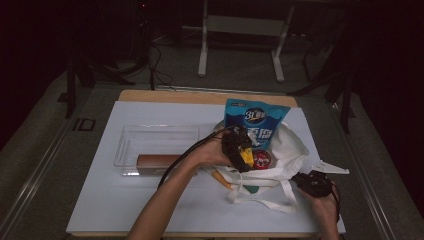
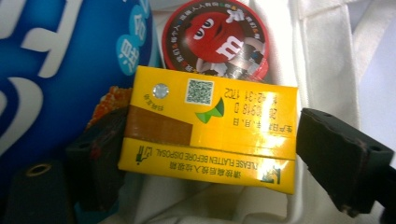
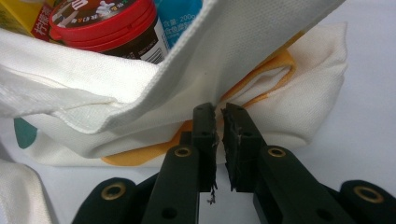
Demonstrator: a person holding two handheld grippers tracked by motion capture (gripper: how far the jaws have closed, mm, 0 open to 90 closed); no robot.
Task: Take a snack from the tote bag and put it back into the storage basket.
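Crosswise, yellow carton [image 2: 208, 135] spans left gripper [image 2: 224, 154] jaws; right gripper [image 3: 219, 135] pinches tote bag [image 3: 261, 60].

Yellow carton [image 2: 210, 135] between the left gripper's [image 2: 210, 163] jaws
A red-lidded candy tub [image 2: 215, 39] sits just beyond the carton, a blue bag [image 2: 51, 70] beside it, white cloth [image 2: 322, 56] underneath.

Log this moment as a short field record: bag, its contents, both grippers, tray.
bag: white tote bag lying on the table, mouth open
contents: blue snack pouch, red-lidded candy tub, yellow drink carton
left gripper: jaws spread wide at either end of the carton; contact unclear
right gripper: jaws shut, pinching the bag's fabric edge
tray: clear plastic tray left of the bag, holding a brown cylinder
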